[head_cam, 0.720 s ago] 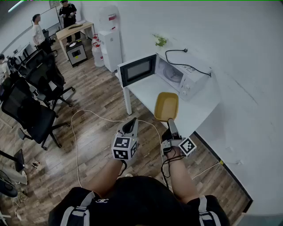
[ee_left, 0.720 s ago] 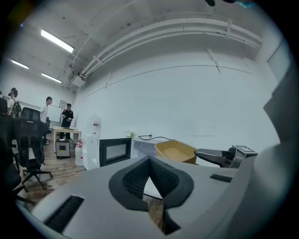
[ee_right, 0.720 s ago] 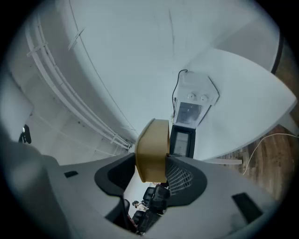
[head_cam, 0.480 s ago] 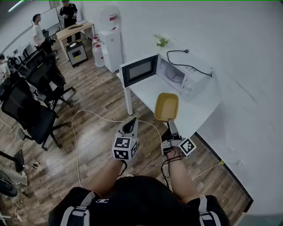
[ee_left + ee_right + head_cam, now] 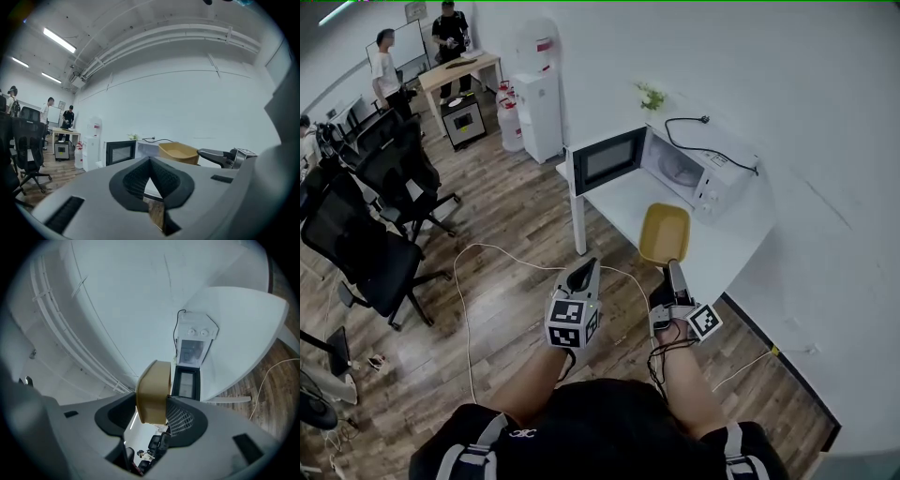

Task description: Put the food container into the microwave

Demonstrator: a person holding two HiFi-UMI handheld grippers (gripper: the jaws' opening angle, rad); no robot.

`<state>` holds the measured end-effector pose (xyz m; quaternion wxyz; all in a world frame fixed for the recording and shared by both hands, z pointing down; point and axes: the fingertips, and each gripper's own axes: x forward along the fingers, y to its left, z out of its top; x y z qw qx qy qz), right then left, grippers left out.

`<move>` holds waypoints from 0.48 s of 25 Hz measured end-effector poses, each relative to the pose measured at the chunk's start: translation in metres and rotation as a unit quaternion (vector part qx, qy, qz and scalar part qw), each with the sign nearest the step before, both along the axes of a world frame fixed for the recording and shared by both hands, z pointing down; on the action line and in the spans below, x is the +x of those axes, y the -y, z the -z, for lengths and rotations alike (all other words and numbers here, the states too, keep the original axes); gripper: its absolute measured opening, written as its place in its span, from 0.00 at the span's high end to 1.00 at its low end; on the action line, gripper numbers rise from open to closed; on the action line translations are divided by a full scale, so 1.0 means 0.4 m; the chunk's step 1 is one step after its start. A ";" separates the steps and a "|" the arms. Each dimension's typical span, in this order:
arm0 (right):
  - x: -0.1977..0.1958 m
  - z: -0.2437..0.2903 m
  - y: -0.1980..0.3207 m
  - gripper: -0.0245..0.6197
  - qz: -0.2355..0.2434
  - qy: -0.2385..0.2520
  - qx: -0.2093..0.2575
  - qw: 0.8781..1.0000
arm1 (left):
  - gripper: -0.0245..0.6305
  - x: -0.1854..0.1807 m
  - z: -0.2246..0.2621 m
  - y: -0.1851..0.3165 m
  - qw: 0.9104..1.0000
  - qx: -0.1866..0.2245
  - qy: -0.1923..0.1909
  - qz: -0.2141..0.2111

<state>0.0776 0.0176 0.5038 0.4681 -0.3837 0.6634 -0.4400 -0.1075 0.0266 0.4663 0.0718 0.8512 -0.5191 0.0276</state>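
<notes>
While the right gripper (image 5: 675,269) clamps the rim of the container (image 5: 665,232) near the table (image 5: 619,199) edge and the left gripper (image 5: 581,277) hangs closed and empty, the open microwave (image 5: 708,173) stands well apart, so carrying in remains.

White table (image 5: 623,202) stands along the wall, so take everything from there. A little green plant (image 5: 651,96) sits at the table's far end, and a black cord (image 5: 705,119) trails up the wall just behind it. Beyond the table there's a white water dispenser (image 5: 546,108) with jugs (image 5: 508,127) beside. A white cable (image 5: 457,291) loops over the wood floor (image 5: 516,206) near the table's front. Black office chairs (image 5: 370,248) sit well apart from it. Far past the table, two people (image 5: 386,61) stand by a wooden desk (image 5: 455,67)
</notes>
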 end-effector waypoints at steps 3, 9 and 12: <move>-0.027 -0.009 -0.007 0.64 -0.010 0.009 0.002 1.000 | 0.94 -0.032 -0.001 -0.007 1.000 0.003 0.002 -0.007; -0.052 -0.026 0.011 0.64 -0.019 0.012 0.004 1.000 | 0.94 -0.075 0.023 0.014 1.000 0.018 -0.001 -0.009; -0.055 -0.030 0.038 0.64 -0.022 0.014 0.004 1.000 | 0.94 -0.081 0.024 0.040 1.000 0.023 0.002 -0.008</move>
